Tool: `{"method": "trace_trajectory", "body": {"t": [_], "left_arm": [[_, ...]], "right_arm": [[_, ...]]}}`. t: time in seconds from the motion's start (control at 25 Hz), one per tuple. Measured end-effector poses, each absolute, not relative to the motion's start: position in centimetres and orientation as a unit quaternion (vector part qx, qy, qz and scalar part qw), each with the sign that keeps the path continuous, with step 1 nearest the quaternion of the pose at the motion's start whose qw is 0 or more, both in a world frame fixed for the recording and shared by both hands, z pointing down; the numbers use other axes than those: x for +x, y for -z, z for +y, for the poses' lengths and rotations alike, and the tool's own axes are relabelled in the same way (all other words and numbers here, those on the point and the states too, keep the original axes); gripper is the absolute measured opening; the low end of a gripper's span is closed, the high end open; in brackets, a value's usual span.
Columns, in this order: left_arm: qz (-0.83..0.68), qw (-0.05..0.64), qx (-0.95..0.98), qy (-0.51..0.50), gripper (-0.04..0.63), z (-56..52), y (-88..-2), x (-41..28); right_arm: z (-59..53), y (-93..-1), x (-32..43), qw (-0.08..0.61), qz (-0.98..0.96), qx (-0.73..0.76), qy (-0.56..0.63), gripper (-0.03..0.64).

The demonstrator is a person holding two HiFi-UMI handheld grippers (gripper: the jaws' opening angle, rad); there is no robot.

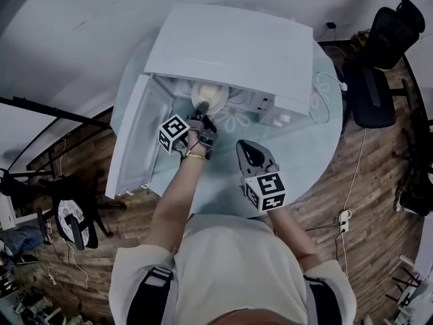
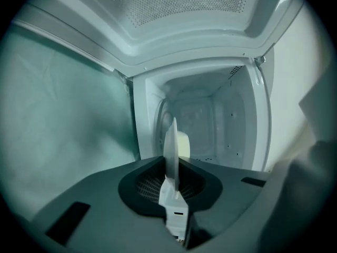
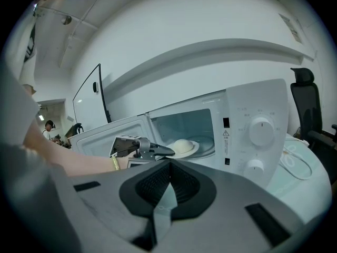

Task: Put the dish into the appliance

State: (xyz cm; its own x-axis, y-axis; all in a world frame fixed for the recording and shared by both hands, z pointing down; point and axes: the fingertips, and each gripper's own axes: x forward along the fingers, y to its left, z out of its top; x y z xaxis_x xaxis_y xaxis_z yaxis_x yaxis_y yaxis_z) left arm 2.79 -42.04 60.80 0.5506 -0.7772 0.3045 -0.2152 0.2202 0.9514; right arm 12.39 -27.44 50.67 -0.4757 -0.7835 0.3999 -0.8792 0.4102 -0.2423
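A white microwave (image 1: 230, 46) stands on a round glass table (image 1: 318, 141) with its door (image 1: 135, 137) swung open to the left. A pale plate (image 1: 210, 97) carrying a domed white food item sits at the mouth of the cavity. My left gripper (image 1: 203, 124) is shut on the plate's near rim. In the left gripper view the plate (image 2: 172, 141) shows edge-on, with the empty cavity (image 2: 216, 125) behind it. The right gripper view shows the plate (image 3: 184, 147) partly inside the opening. My right gripper (image 1: 252, 153) hangs back over the table, shut and holding nothing.
The microwave's control panel with two knobs (image 3: 258, 130) is right of the opening. A white cable (image 1: 325, 97) lies on the table at the right. Black office chairs (image 1: 379, 59) stand beyond the table, and wooden floor surrounds it.
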Motion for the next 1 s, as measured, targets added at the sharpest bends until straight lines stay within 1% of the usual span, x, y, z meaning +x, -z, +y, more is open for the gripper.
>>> {"method": "trace_trajectory", "body": {"t": [0.56, 1.0], "left_arm": [[-0.453, 0.656, 0.582, 0.162, 0.038, -44.6, -62.6, 3.4], [-0.459, 0.644, 0.595, 0.143, 0.038, -44.7, -62.7, 3.4]], "right_arm": [[-29.3, -52.7, 12.1, 0.12, -0.835, 0.485, -0.233, 0.006], [-29.5, -53.0, 11.8, 0.119, -0.836, 0.48, -0.238, 0.006]]}}
